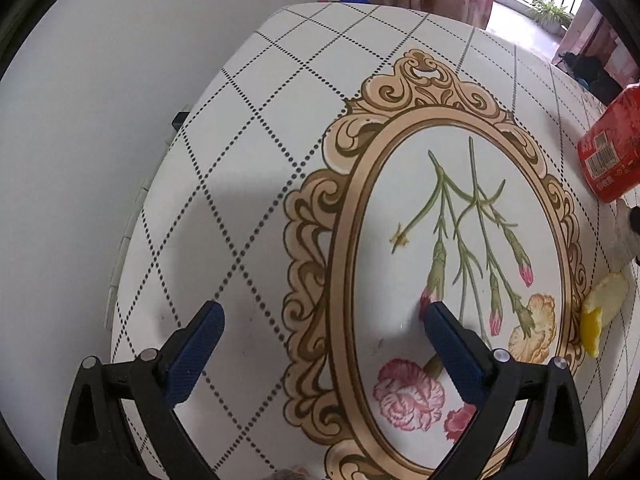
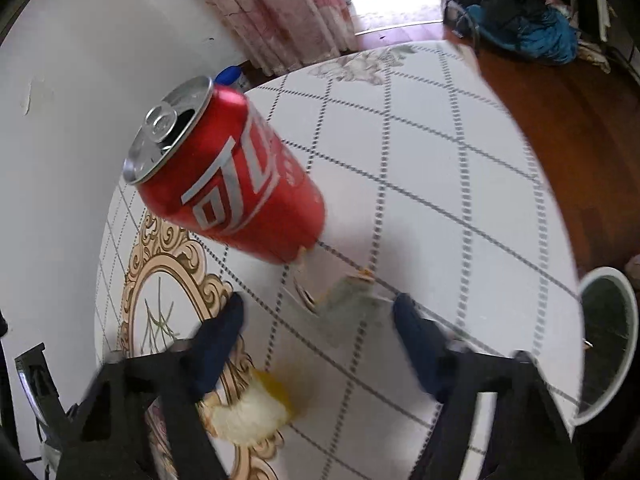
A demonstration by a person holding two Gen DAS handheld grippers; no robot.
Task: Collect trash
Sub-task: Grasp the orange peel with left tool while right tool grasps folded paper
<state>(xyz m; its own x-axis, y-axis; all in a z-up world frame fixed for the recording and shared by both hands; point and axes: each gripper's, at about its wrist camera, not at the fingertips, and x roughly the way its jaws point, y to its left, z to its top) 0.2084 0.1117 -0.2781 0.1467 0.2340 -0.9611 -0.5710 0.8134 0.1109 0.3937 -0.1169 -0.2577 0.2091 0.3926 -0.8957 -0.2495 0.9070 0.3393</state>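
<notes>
A red soda can (image 2: 236, 176) stands on the patterned tablecloth; it also shows at the right edge of the left wrist view (image 1: 612, 148). A yellow peel piece (image 2: 256, 404) lies below my right gripper (image 2: 318, 312), which is open and empty, blurred, above a small scrap (image 2: 340, 292) just in front of the can. The same kind of peel (image 1: 602, 312) lies far right in the left wrist view. My left gripper (image 1: 320, 312) is open and empty over the tablecloth's floral oval.
A white-rimmed bin (image 2: 608, 344) stands beside the table edge at right. A white wall (image 1: 100, 120) runs along the table's left side. Pink curtains (image 2: 280, 12) and a dark blue bundle (image 2: 520, 20) on the wooden floor lie beyond.
</notes>
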